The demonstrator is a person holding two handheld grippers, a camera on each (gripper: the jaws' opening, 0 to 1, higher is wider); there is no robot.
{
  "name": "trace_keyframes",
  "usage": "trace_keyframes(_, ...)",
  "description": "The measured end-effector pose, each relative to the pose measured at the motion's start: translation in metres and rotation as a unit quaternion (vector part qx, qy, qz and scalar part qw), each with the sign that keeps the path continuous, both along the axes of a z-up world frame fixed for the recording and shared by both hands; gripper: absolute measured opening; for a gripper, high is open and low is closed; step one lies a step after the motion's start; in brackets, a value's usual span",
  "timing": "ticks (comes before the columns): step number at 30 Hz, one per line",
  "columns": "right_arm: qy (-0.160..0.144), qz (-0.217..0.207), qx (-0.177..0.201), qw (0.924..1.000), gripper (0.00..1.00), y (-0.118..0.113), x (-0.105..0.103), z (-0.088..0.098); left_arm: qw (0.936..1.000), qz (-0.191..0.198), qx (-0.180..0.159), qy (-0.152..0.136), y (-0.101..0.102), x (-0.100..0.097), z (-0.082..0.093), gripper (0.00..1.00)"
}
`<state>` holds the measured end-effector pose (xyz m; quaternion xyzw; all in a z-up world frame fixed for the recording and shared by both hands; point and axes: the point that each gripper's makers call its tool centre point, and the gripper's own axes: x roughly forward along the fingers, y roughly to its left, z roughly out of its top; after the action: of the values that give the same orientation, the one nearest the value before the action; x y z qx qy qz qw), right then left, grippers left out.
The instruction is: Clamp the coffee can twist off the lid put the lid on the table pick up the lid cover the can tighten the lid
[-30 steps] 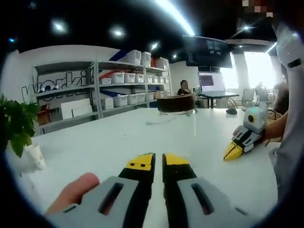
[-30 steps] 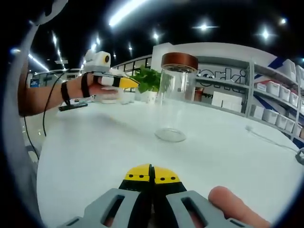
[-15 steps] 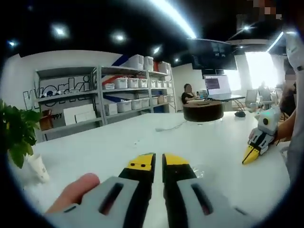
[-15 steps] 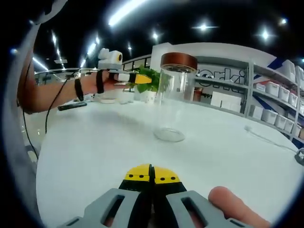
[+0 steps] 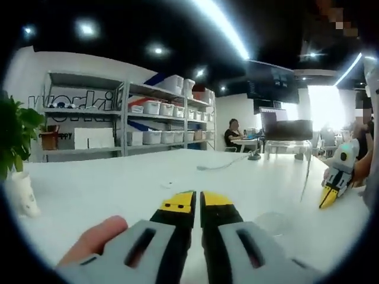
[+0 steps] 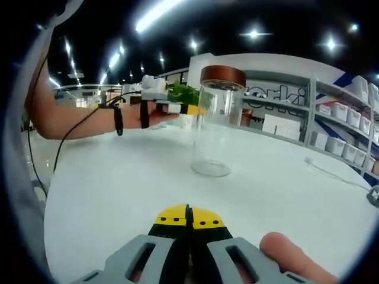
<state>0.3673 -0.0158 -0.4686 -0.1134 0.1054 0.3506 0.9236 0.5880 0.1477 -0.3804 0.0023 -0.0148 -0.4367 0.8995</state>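
The left gripper [image 6: 195,109] has been brought in over the last second from well to the side of the coffee can [image 6: 216,121] to right beside its upper body, as seen in the right gripper view. In the left gripper view the can [image 5: 288,154] now sits right of centre and larger than before, so an approach for the clamp step is judged to be under way. No contact is confirmed yet; the tip overlaps the glass in the right gripper view, possibly only behind it.

The left gripper's own jaws [image 5: 197,204] are seen almost together, a thin gap between the yellow tips, nothing held. They would need to be opened before the can could be clamped. The right gripper [image 6: 189,218] is held low over the white table [image 6: 118,189], jaws pressed together, empty, well apart from the can. It is also seen at the right edge of the left gripper view [image 5: 329,197].

The can is a clear glass cylinder, apparently empty, standing upright on the table. A brown lid [image 6: 223,76] is still seated on top, so the twist-off is not started.
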Motion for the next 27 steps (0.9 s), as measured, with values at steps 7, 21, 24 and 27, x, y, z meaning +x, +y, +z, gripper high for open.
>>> trace_keyframes(7, -0.001, -0.001, -0.001, 1.0, 0.0, 0.0, 0.0, 0.0, 0.9998, -0.012, 0.0, 0.018, 0.001, 0.022, -0.022, 0.0)
trace_keyframes(21, 0.0, -0.007, -0.001, 1.0, 0.0, -0.001, 0.002, -0.001, 0.9994, -0.024, -0.021, 0.011, 0.002, 0.026, -0.025, 0.0)
trace_keyframes(24, 0.0, -0.007, -0.001, 1.0, 0.0, -0.001, 0.002, -0.001, 0.9993, -0.02, -0.028, 0.014, 0.007, 0.027, -0.024, 0.0)
trace_keyframes(27, 0.0, -0.008, -0.001, 1.0, 0.0, 0.0, 0.003, -0.001, 0.9991, -0.012, -0.04, 0.013, 0.014, 0.028, -0.019, 0.0)
